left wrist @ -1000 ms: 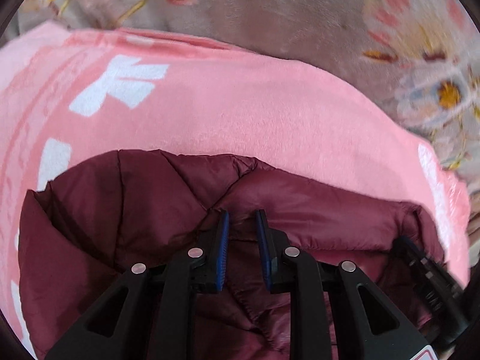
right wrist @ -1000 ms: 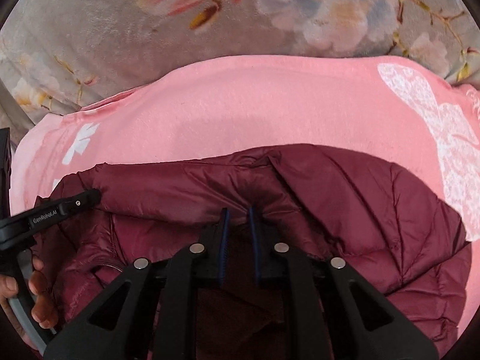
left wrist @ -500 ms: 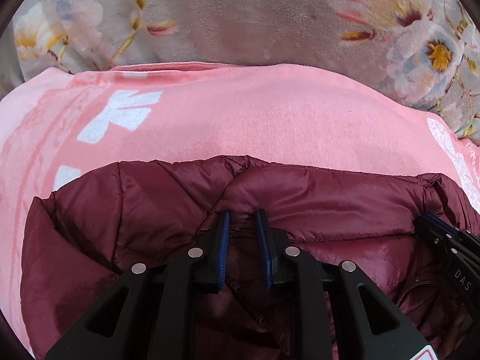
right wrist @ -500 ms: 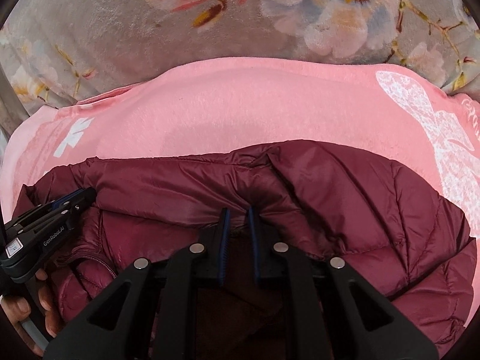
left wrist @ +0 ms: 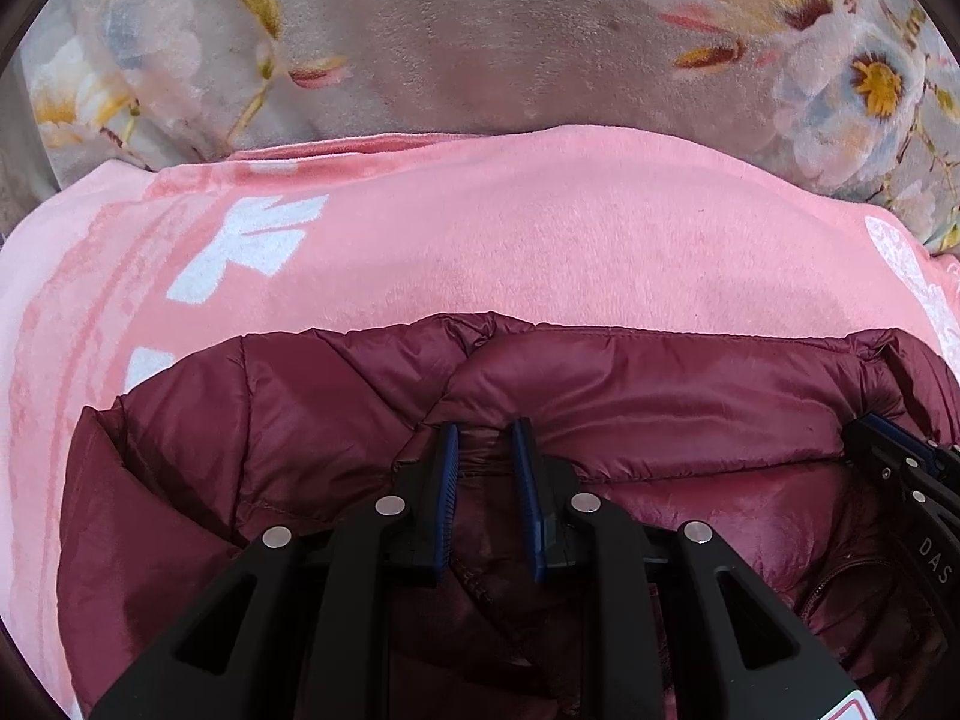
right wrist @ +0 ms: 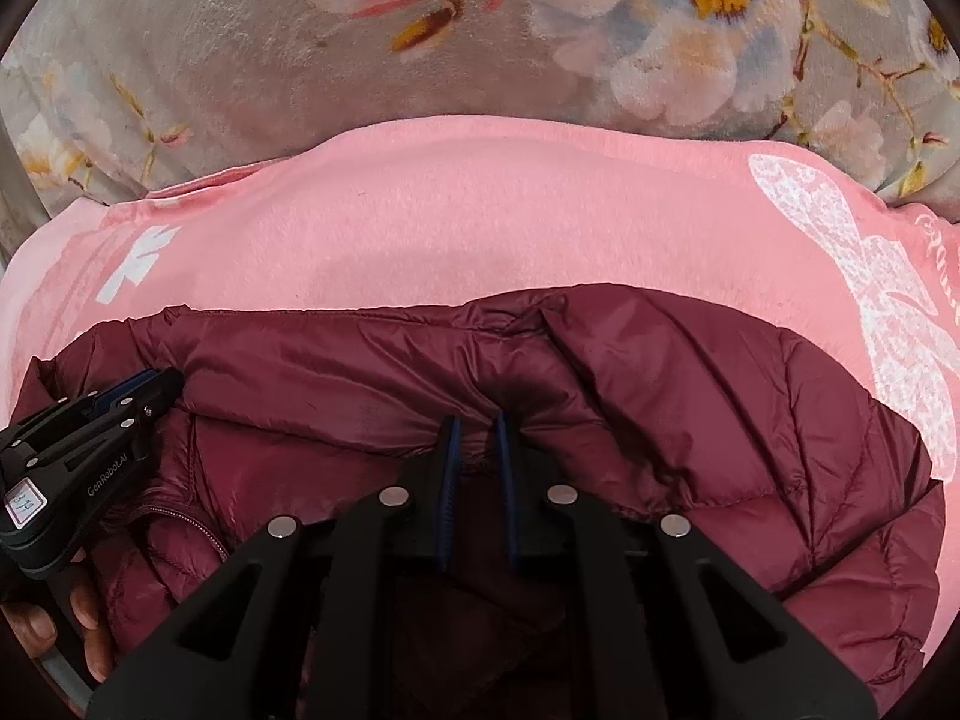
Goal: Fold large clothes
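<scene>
A dark maroon quilted puffer jacket (left wrist: 630, 396) lies bunched on a pink plush blanket with white printed motifs (left wrist: 540, 240), which is spread over a grey fleece cover with a pale floral pattern (left wrist: 480, 30). The left gripper (left wrist: 485, 438), black with blue-lined fingers, is pinched onto a fold of the jacket's shiny shell, a ridge of fabric caught between its narrowly spaced fingers. The right gripper (right wrist: 477, 429), of the same make, is likewise clamped on a gathered fold near the jacket's upper edge. In the right wrist view the left gripper appears again at the far left, its tip touching the jacket's rolled edge, with the person's bare fingers (right wrist: 81, 606) wrapped around its handle below. In the left wrist view the right gripper shows at the right edge, resting against the garment. A zipper line (right wrist: 186, 519) runs across the jacket's lower left portion; whether it is fastened cannot be judged through the folds. The jacket's rolled edge stretches between the two tools.
</scene>
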Available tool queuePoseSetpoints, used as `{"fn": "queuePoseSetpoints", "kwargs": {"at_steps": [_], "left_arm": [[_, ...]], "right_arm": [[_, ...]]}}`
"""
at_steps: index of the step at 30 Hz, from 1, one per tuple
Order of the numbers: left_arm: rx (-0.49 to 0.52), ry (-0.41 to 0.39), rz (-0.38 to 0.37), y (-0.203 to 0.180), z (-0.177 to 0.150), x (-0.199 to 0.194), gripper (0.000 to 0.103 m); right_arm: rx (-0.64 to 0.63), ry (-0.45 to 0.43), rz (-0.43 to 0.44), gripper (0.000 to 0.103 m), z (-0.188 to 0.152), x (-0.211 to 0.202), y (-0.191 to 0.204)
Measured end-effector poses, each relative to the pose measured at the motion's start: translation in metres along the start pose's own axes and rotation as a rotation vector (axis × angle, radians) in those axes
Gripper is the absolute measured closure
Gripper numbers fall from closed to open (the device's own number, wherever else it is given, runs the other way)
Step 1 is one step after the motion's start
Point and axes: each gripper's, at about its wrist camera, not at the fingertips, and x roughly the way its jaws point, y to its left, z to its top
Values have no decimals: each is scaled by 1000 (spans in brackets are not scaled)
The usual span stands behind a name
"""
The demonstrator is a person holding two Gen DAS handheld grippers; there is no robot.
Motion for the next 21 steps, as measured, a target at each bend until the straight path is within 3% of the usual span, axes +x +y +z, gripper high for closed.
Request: {"fn": "queuePoseSetpoints", "kwargs": {"at_steps": [9,14,15,17,18,19,21], "left_arm": [[33,5,48,-8,1,3,82],[10,6,9,0,2,-4,80],[4,8,-11,5,-1,-11,75],[-7,25,-23,13,-9,-31,41],[-16,9,-15,21,-17,-48,27],[-18,-21,-30,29,-27,-68,26],[-3,-46,-90,46,-47,-102,22]], "right_arm": [[1,6,-2,92,1,5,0],[54,11,65,89,-1,-11,-13],[78,7,78,84,-3,-24,-16],[121,-56,133,60,-11,-68,-27],[132,-93,148,43,-17,-91,-34],[136,-130,154,33,-27,-119,-42],[138,-164,147,28,-50,-163,-58]]}}
